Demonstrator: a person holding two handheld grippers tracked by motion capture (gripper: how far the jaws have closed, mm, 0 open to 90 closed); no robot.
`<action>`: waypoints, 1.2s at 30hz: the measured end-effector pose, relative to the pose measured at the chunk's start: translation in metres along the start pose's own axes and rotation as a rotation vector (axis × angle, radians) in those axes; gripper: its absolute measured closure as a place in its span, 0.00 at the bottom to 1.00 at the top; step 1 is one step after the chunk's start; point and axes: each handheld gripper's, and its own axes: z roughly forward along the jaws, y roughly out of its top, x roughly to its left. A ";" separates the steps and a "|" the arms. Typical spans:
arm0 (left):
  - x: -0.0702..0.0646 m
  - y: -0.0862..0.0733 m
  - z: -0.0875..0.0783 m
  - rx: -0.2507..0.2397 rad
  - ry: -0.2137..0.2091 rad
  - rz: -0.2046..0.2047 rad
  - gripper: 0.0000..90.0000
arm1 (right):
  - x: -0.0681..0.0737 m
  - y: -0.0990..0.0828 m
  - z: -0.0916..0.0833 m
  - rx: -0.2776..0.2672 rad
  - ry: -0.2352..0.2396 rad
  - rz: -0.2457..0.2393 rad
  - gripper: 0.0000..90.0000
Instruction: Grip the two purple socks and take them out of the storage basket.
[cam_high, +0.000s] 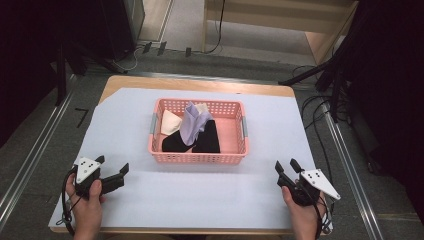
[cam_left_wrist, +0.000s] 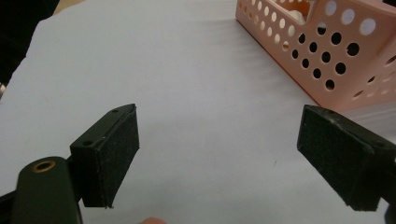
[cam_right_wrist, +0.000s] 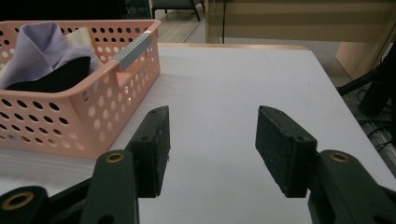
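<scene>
With both grippers (cam_high: 111, 169) (cam_high: 286, 168) empty, jaws apart, well short of the basket (cam_high: 198, 158), reaching the top lilac cloth (cam_high: 192, 121) first looks wisest.

pink basket (cam_high: 197, 157) | table centre | holds lilac, black, cream cloths (cam_high: 192, 125)

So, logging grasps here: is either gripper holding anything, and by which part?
Nothing is held: the left gripper and the right gripper are both open over the table.
</scene>
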 end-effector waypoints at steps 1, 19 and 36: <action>0.000 0.000 0.000 0.000 0.000 0.000 0.16 | 0.001 0.002 0.001 0.002 -0.001 -0.007 0.51; 0.000 0.001 0.002 0.018 -0.007 -0.001 0.16 | 0.029 0.035 0.029 0.052 0.092 0.012 0.56; 0.000 0.001 0.002 0.023 -0.004 0.003 0.16 | 0.058 0.056 0.053 0.041 0.146 0.000 0.55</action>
